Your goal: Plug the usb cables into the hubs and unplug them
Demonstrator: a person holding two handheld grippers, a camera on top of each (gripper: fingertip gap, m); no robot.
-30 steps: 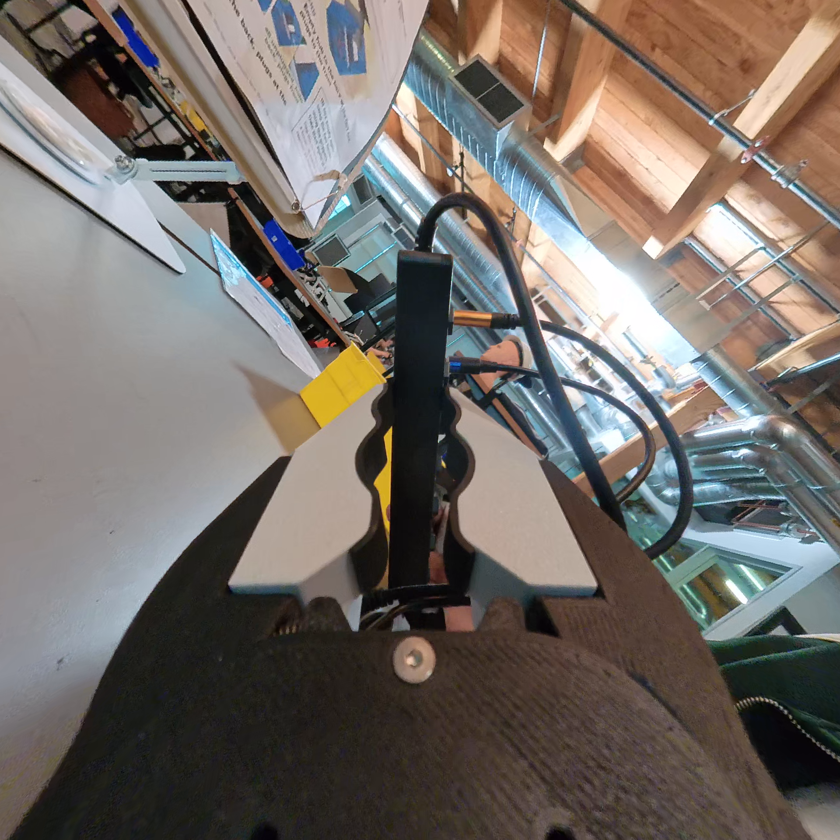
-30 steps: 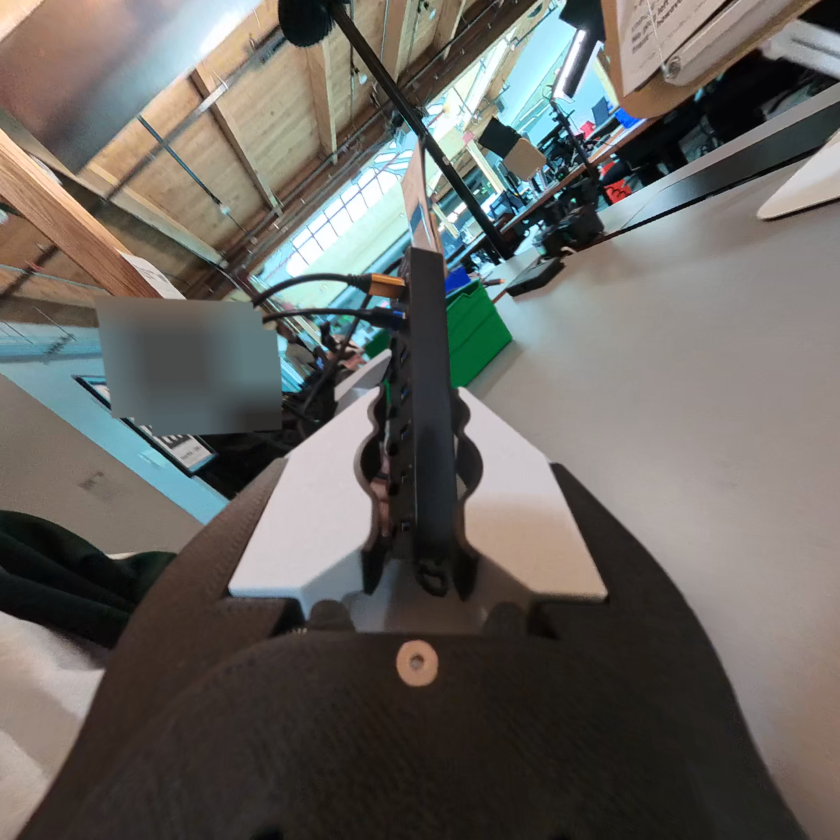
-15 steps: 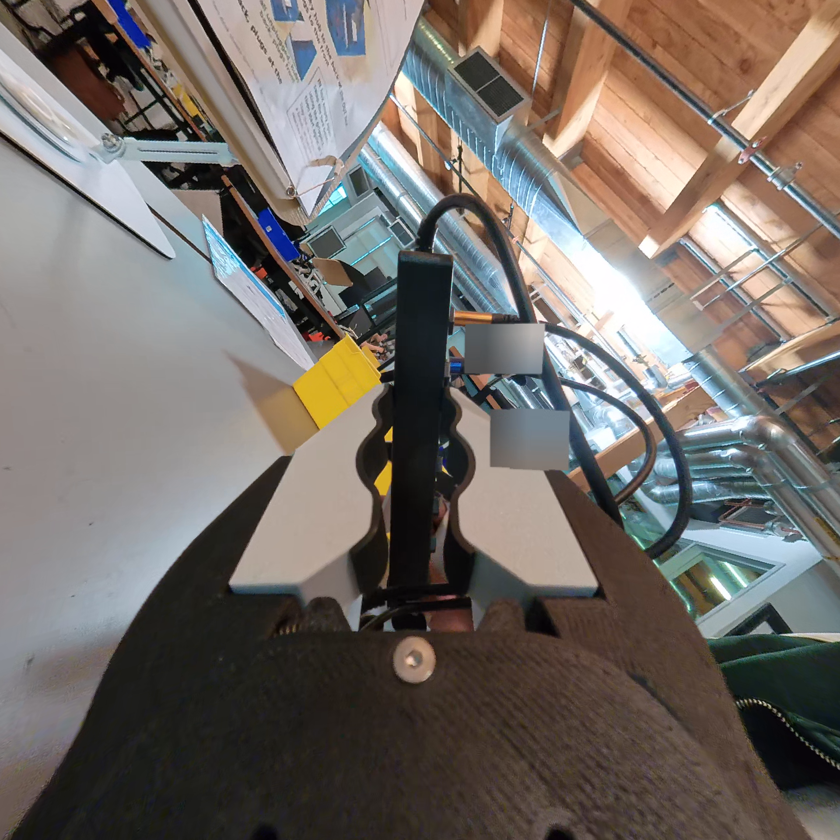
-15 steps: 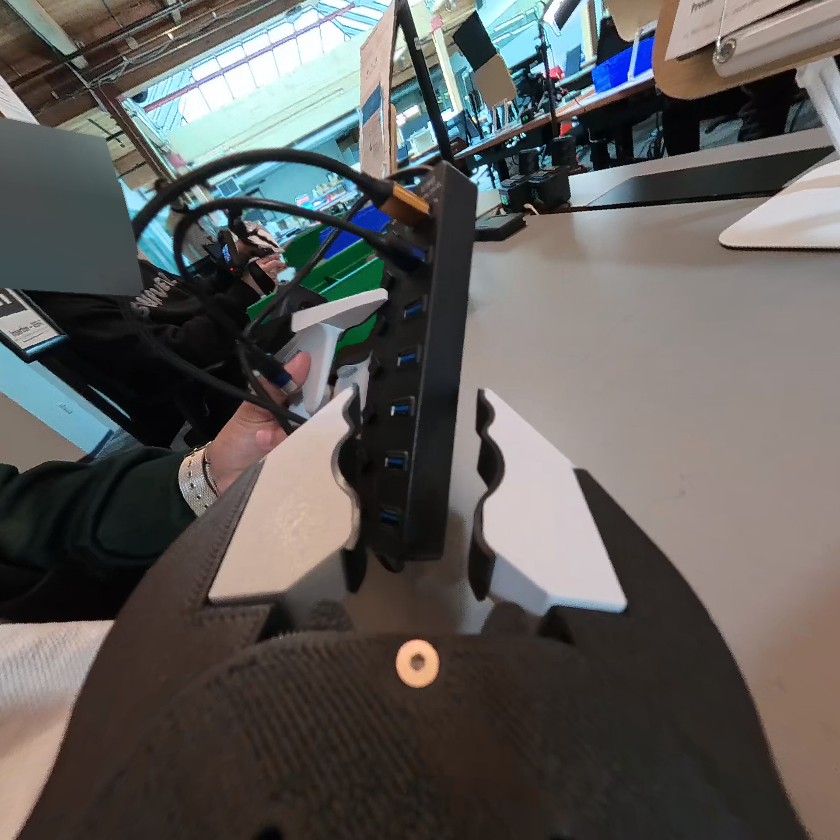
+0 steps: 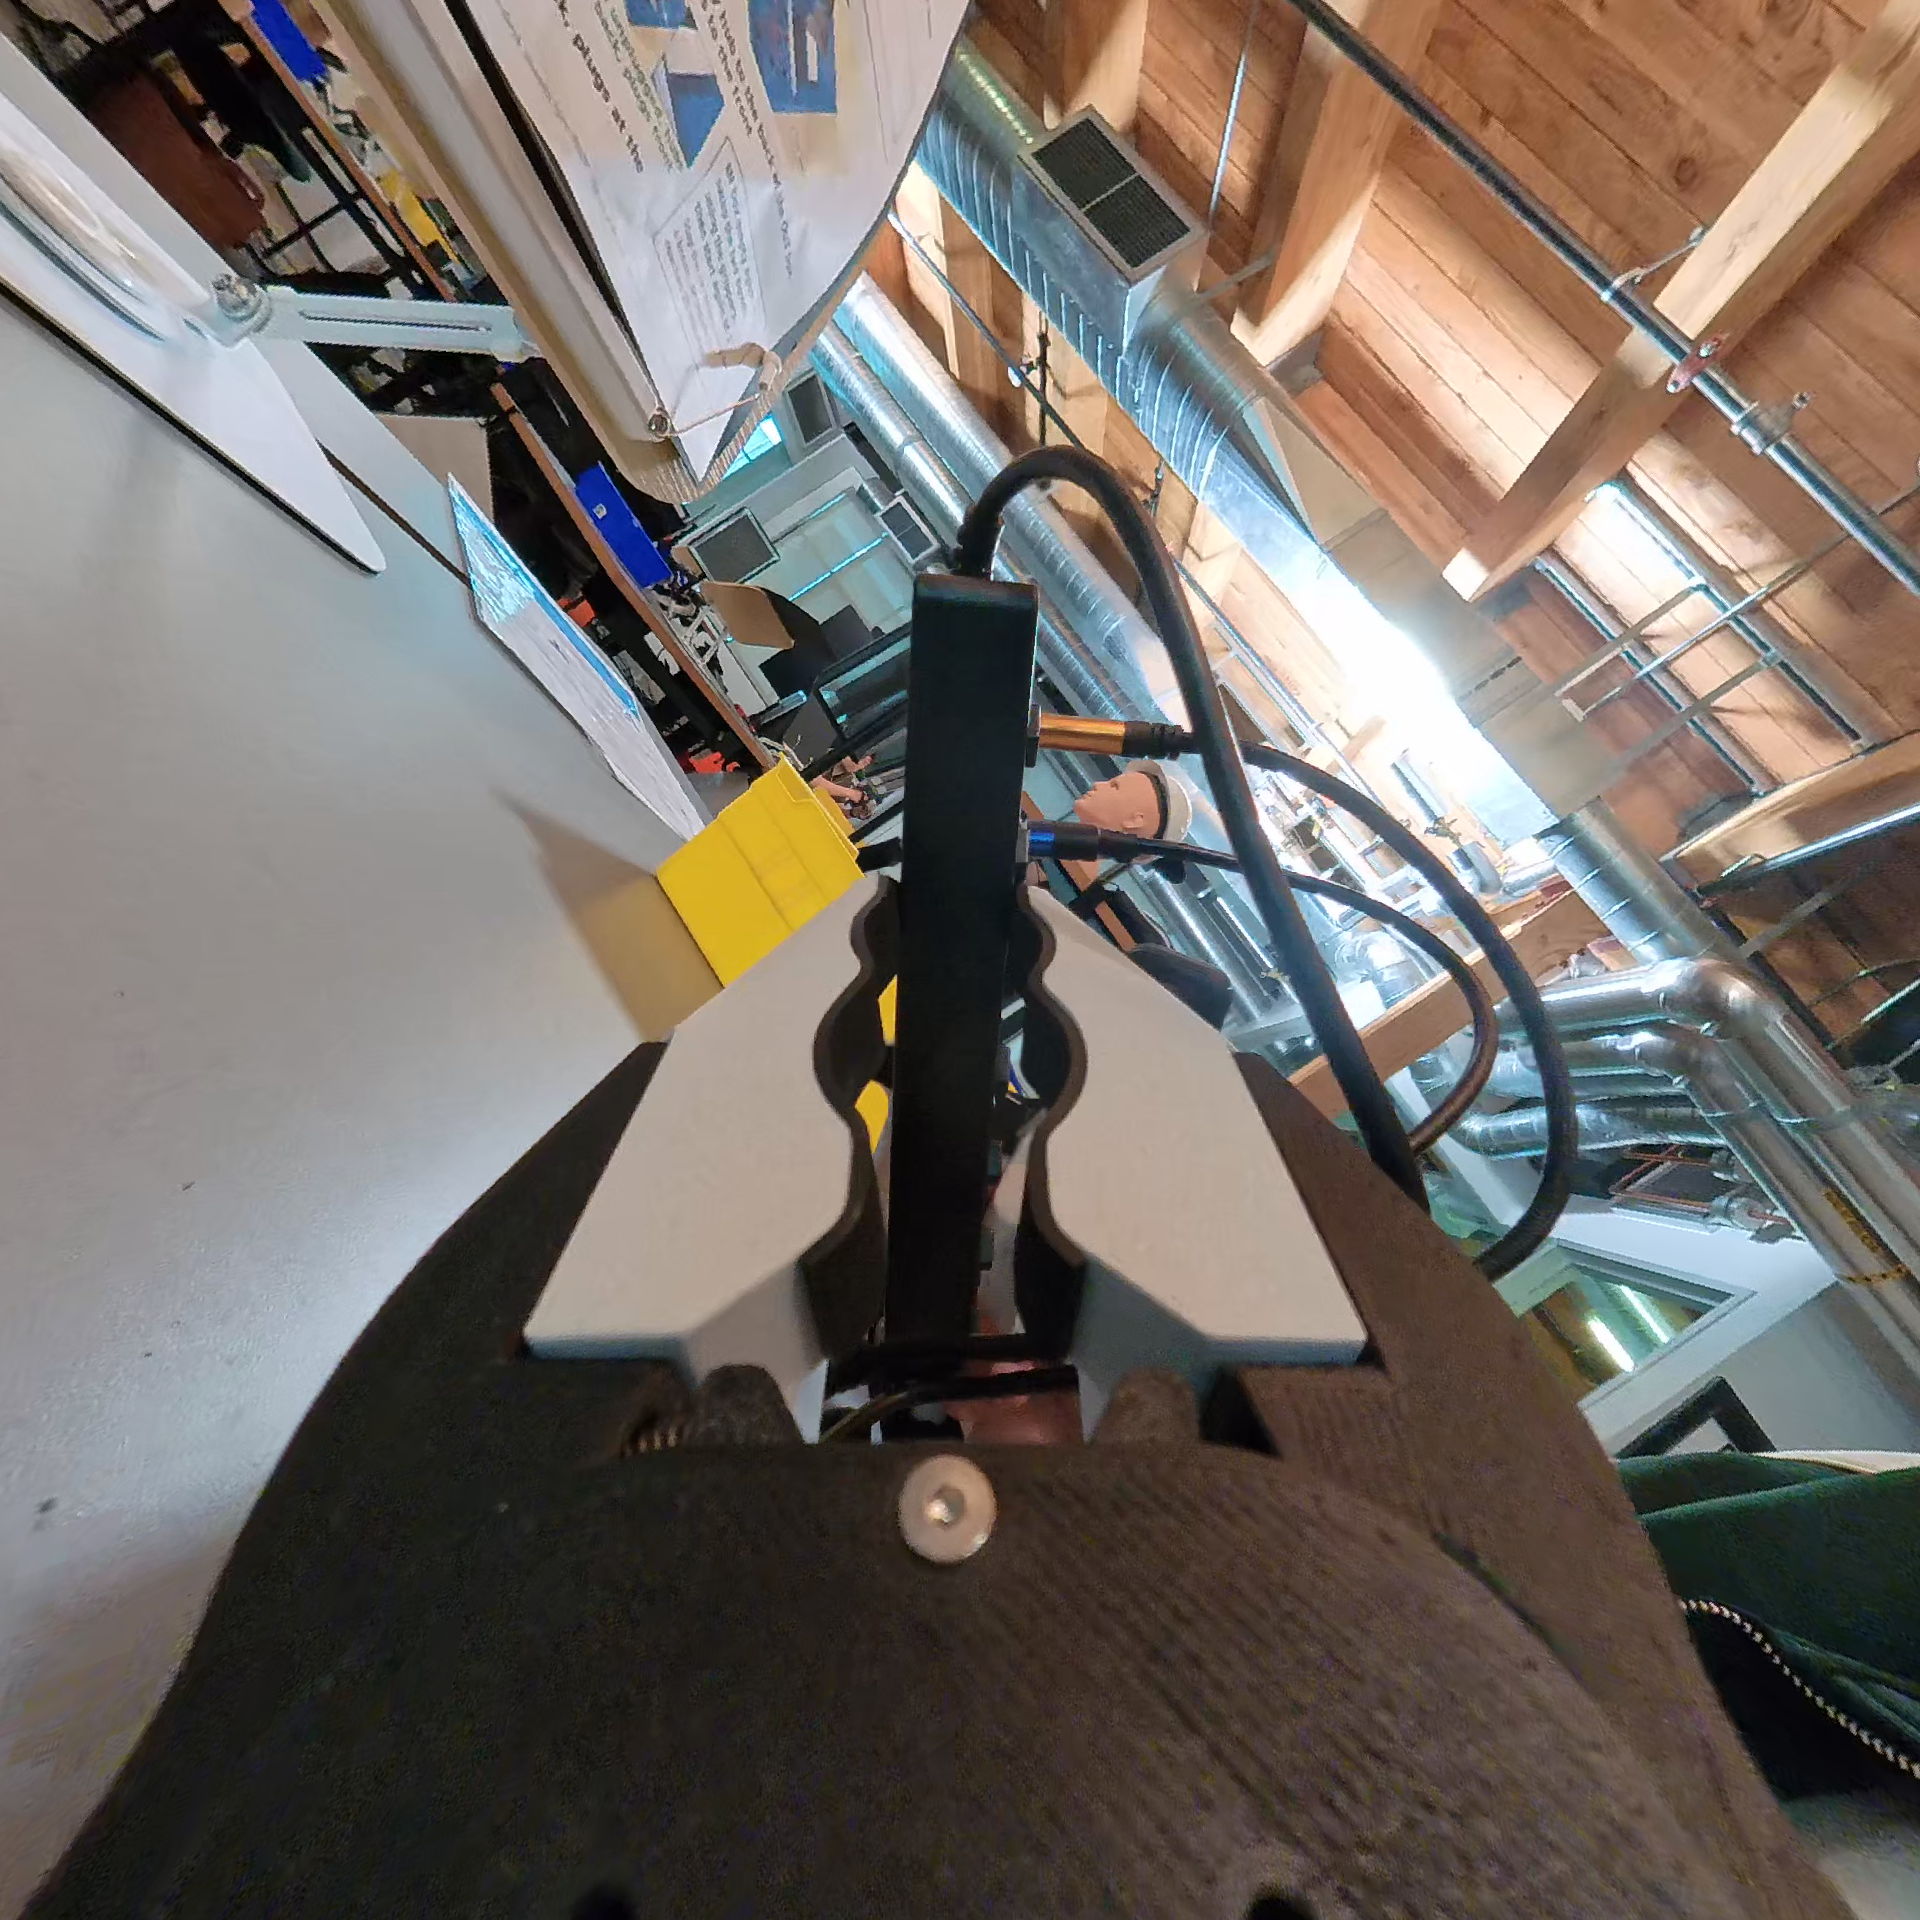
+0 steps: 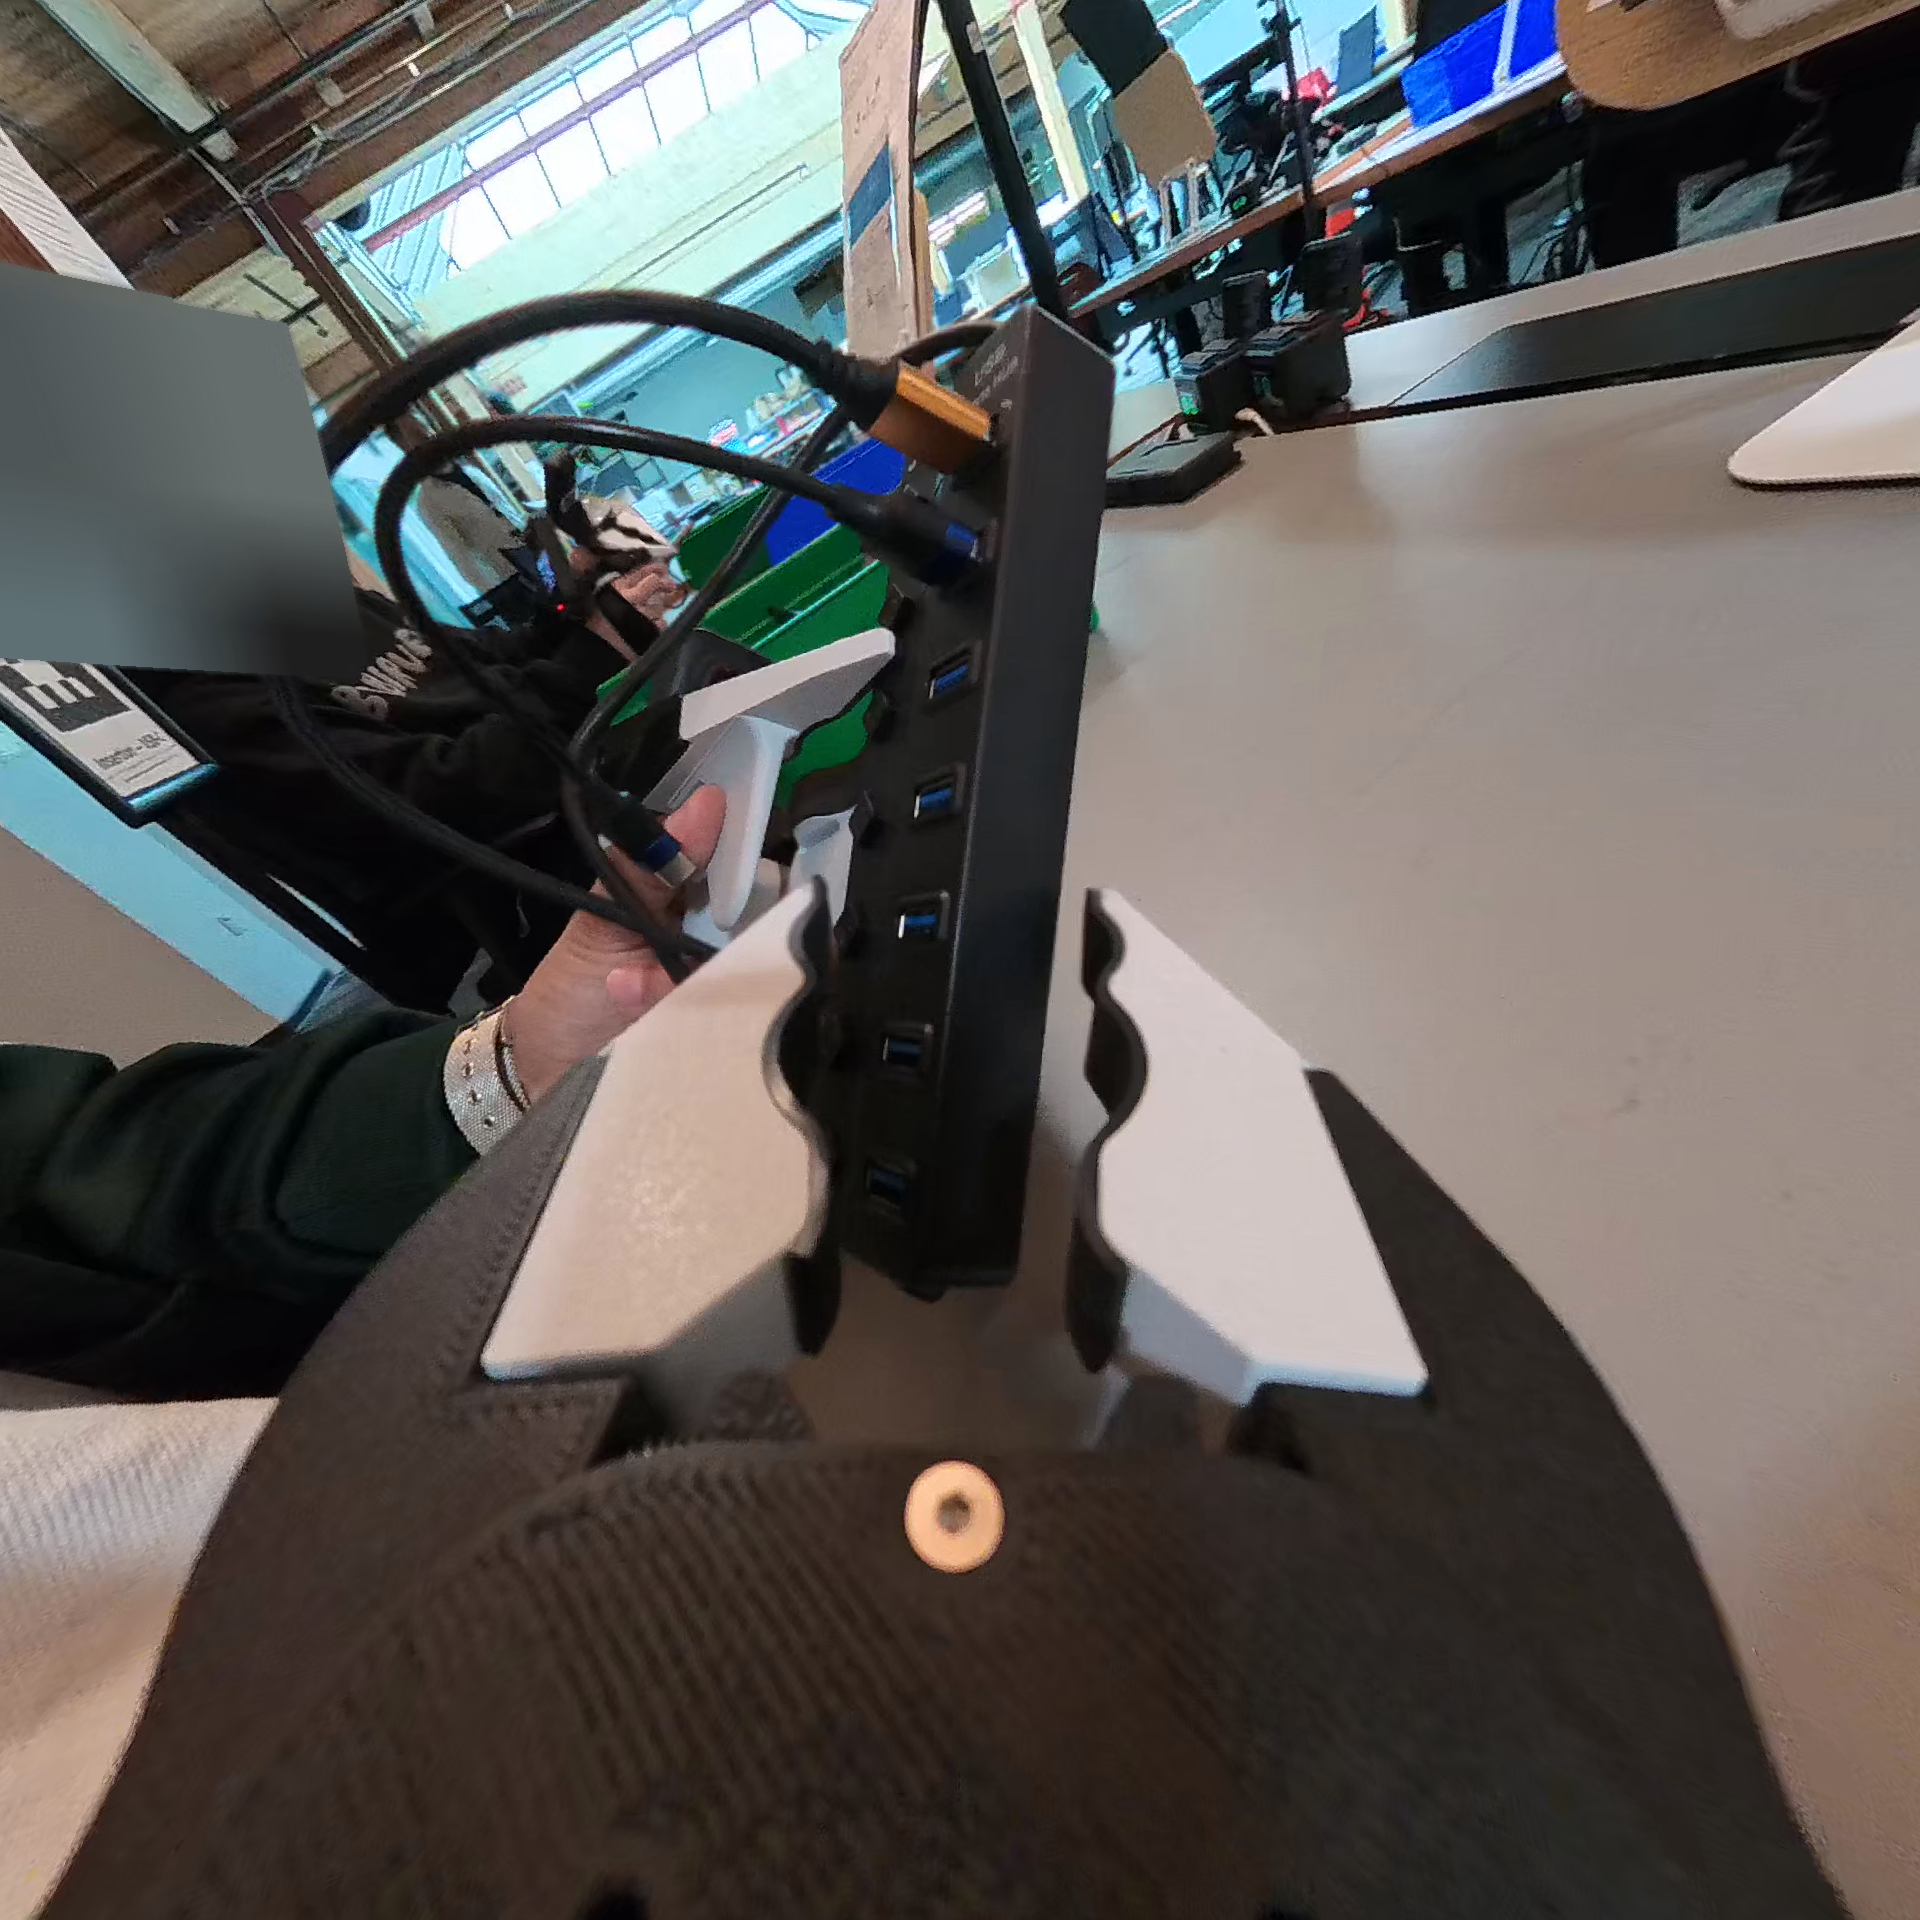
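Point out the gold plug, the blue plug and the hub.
gold plug (image 6: 928, 416), right wrist view, on its metal shell.
blue plug (image 6: 951, 548), right wrist view, on its blue collar.
hub (image 6: 977, 935), right wrist view, on its port face.

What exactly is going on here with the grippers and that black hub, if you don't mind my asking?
A person is working a black USB hub stood on edge on a grey table. The left gripper is clamped on the hub. The right gripper sits open around its other end, not gripping. A gold-plugged cable and a blue-plugged cable are plugged in; five ports below are empty.
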